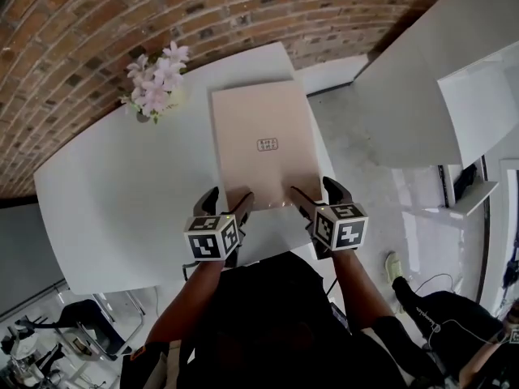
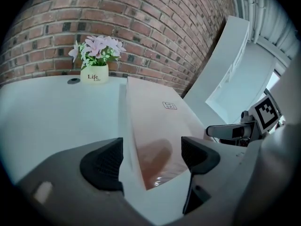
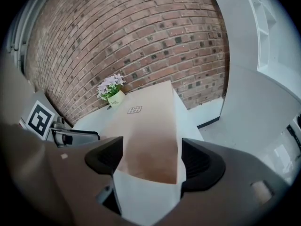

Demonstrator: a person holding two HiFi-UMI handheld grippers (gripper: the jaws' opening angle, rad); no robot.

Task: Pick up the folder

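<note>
A pale beige folder [image 1: 263,144] with a small printed label lies flat on the white table [image 1: 122,209], its near edge toward me. My left gripper [image 1: 229,199] hovers at the folder's near left corner with its jaws wide apart. In the left gripper view the folder [image 2: 155,121] has that corner between the open jaws of the left gripper [image 2: 150,159], neither pad pressing on it. My right gripper [image 1: 314,190] stands open at the near right corner. In the right gripper view the folder [image 3: 146,126] reaches between the spread jaws of the right gripper [image 3: 150,159], untouched.
A small white pot of pink flowers [image 1: 154,87] stands on the table left of the folder's far end, against the brick wall [image 1: 97,23]. The table's right edge runs close beside the folder. White shelving [image 1: 478,104] and a shoe [image 1: 393,266] are on the floor side at right.
</note>
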